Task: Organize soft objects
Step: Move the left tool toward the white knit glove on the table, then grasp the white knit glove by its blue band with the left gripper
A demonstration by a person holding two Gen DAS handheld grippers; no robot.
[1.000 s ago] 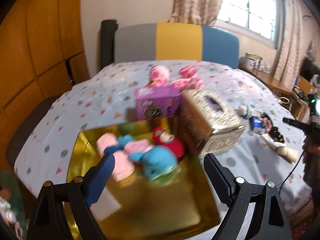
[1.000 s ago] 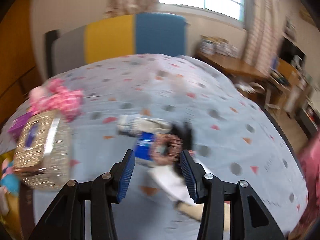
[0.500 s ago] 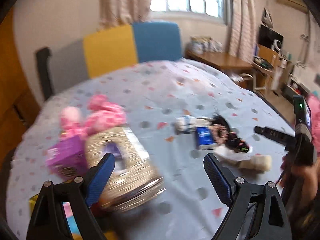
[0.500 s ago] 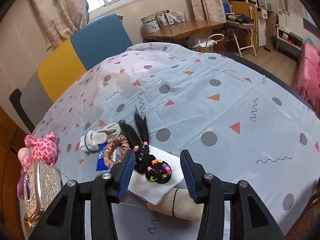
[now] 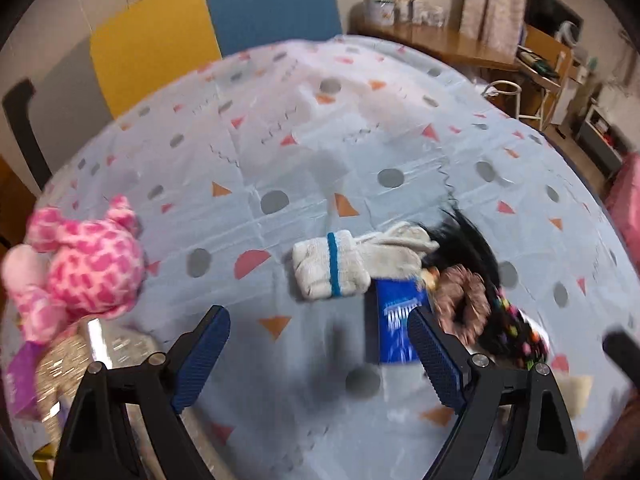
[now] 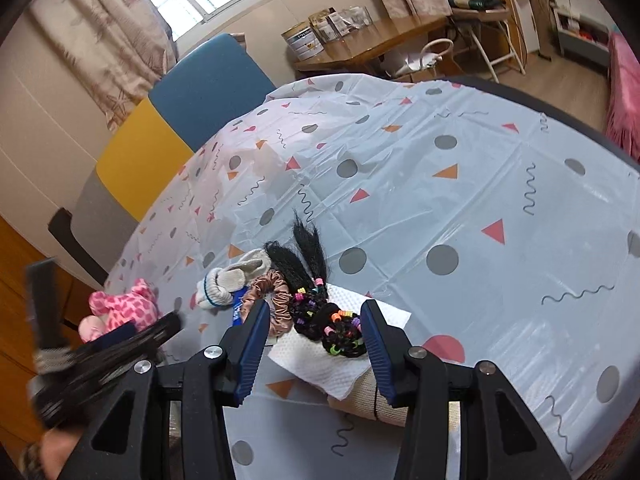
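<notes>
My left gripper (image 5: pixel 318 320) is wide open and hovers over the spotted tablecloth (image 5: pixel 304 160), with nothing between its fingers. Just beyond it lies a white glove with a blue band (image 5: pixel 332 268). A blue packet (image 5: pixel 394 328), a brown scrunchie (image 5: pixel 464 296) and a black braid with coloured beads (image 5: pixel 508 328) lie by its right finger. My right gripper (image 6: pixel 314 312) is half open above the beaded braid (image 6: pixel 332 328), which rests on a white paper towel (image 6: pixel 332 364); its pads do not press on it. The scrunchie (image 6: pixel 276 296) and the glove (image 6: pixel 228 280) lie just to the left.
A pink spotted plush (image 5: pixel 84 268) lies at the left, next to a glittery tissue box (image 5: pixel 80 364) and a purple box (image 5: pixel 16 384). A beige sock (image 6: pixel 372 400) sticks out from under the towel. A blue and yellow headboard (image 6: pixel 200 92) stands behind.
The left gripper has swept right, from the gold tray and tissue box to above the glove and blue packet. The right view rolled at first and has since held over the braid.
</notes>
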